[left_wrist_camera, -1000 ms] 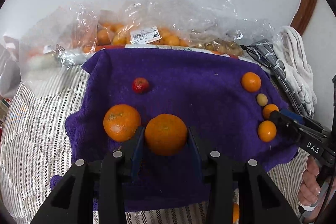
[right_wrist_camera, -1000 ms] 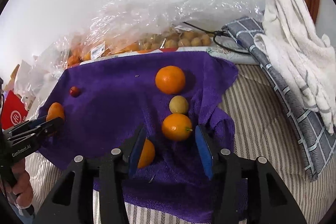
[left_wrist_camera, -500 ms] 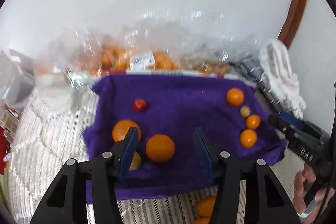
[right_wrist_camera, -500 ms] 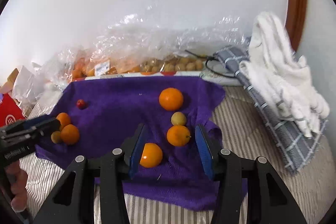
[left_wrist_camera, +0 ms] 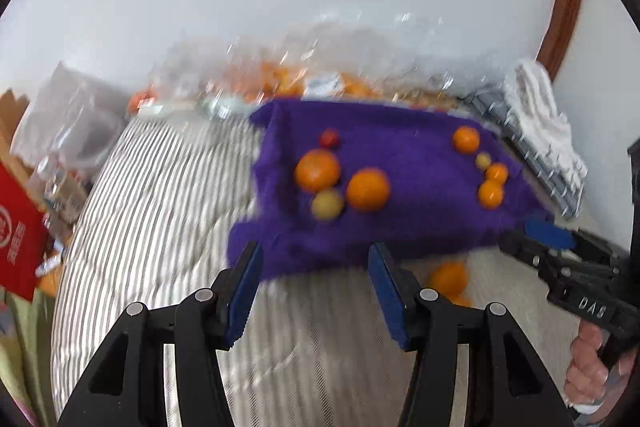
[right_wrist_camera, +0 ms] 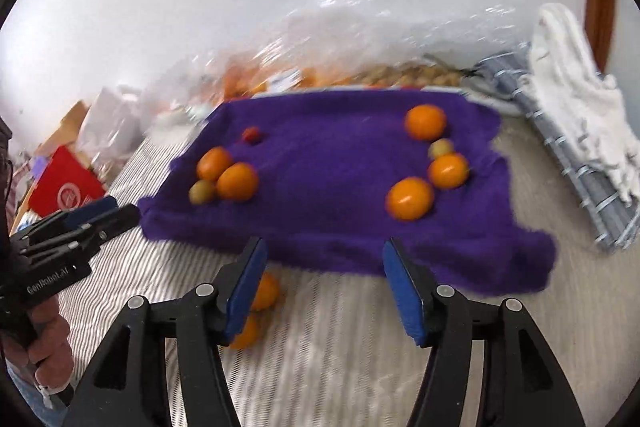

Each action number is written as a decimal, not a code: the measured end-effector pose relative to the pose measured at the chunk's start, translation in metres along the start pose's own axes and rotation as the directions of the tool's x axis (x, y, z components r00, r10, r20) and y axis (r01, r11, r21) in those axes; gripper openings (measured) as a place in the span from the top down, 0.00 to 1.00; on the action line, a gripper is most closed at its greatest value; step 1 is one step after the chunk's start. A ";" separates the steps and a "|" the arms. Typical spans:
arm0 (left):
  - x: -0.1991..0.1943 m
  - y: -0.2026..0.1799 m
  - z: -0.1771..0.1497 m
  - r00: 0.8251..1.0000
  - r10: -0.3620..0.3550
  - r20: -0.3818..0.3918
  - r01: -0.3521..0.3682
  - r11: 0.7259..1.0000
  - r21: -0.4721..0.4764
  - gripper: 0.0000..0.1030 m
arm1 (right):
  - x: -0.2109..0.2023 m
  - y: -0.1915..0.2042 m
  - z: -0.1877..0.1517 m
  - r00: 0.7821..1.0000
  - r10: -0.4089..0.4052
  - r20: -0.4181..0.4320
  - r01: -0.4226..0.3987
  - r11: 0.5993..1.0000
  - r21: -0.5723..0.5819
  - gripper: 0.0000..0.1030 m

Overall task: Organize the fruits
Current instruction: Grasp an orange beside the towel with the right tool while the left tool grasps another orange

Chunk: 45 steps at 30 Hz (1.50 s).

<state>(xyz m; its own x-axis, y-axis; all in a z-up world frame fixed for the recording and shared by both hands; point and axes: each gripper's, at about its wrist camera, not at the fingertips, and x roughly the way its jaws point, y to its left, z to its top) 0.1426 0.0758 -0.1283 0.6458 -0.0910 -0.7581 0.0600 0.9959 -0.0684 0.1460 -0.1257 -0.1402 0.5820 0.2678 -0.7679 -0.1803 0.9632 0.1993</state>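
Both claws empty: left gripper (left_wrist_camera: 314, 297) stands open, right gripper (right_wrist_camera: 324, 291) is opening. Next pick is likely the loose oranges (right_wrist_camera: 262, 293) at lower left, off the purple towel (right_wrist_camera: 340, 195); straddle one fully before squeezing, since round fruit rolls on bedding.

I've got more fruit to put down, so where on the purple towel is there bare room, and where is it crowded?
The middle of the purple towel is bare, between the left cluster by the big orange and the right line of fruit ending at the near orange. The front strip is also free. Both side edges are crowded.

Home bedroom: striped quilt (right_wrist_camera: 340, 347), towels (right_wrist_camera: 580, 107), grocery bags (right_wrist_camera: 360, 39).
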 end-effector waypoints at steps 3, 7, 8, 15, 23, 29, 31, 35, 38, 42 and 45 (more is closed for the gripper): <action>0.002 0.013 -0.017 1.000 0.019 -0.025 -0.020 1.000 -0.004 0.49 | 0.011 0.019 -0.008 0.999 0.019 -0.032 -0.020 1.000 -0.022 0.41; 0.002 0.025 -0.033 0.999 0.014 -0.041 -0.015 0.999 -0.031 0.49 | 0.025 0.033 -0.015 0.997 0.036 -0.063 -0.037 0.999 -0.028 0.41; 0.002 0.026 -0.035 0.999 0.010 -0.043 -0.011 0.999 -0.039 0.49 | 0.029 0.035 -0.016 0.997 0.035 -0.073 -0.037 0.999 -0.026 0.41; 0.012 0.029 -0.047 0.998 -0.019 -0.060 0.017 0.999 -0.038 0.49 | 0.052 0.036 -0.018 0.990 0.039 -0.135 -0.038 0.999 0.007 0.49; 0.022 0.034 -0.053 0.997 -0.041 -0.071 0.038 0.998 -0.044 0.49 | 0.051 0.040 -0.015 0.989 0.067 -0.132 -0.065 0.998 0.019 0.65; 0.022 0.029 -0.057 0.998 -0.022 -0.056 0.022 1.000 0.004 0.44 | 0.026 0.020 -0.009 0.998 0.012 -0.064 -0.011 1.000 0.024 0.65; 0.023 0.028 -0.056 0.998 -0.019 -0.058 0.020 1.000 0.013 0.42 | 0.018 0.007 -0.012 0.998 -0.038 -0.048 0.039 0.999 0.016 0.65; 0.022 0.029 -0.055 0.998 -0.028 -0.056 0.028 1.000 0.006 0.42 | 0.007 -0.022 -0.024 0.993 -0.107 -0.040 0.108 0.994 0.020 0.65; 0.022 0.030 -0.055 0.998 -0.028 -0.054 0.028 1.000 0.000 0.42 | 0.005 -0.042 -0.035 0.991 -0.121 -0.056 0.124 0.992 0.040 0.65; 0.022 0.023 -0.054 0.997 -0.027 -0.075 0.028 1.000 0.009 0.43 | 0.003 -0.058 -0.047 0.988 -0.142 -0.067 0.145 0.989 0.044 0.65; 0.020 0.011 -0.051 0.992 -0.074 -0.099 0.076 0.997 0.007 0.43 | 0.001 -0.066 -0.051 0.986 -0.154 -0.059 0.156 0.987 0.033 0.65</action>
<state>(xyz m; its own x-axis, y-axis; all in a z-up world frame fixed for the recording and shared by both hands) 0.1175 0.0848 -0.1775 0.5613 -0.1643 -0.8112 0.1139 0.9861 -0.1209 0.1180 -0.1903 -0.1849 0.5552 0.1145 -0.8238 -0.0607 0.9934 0.0972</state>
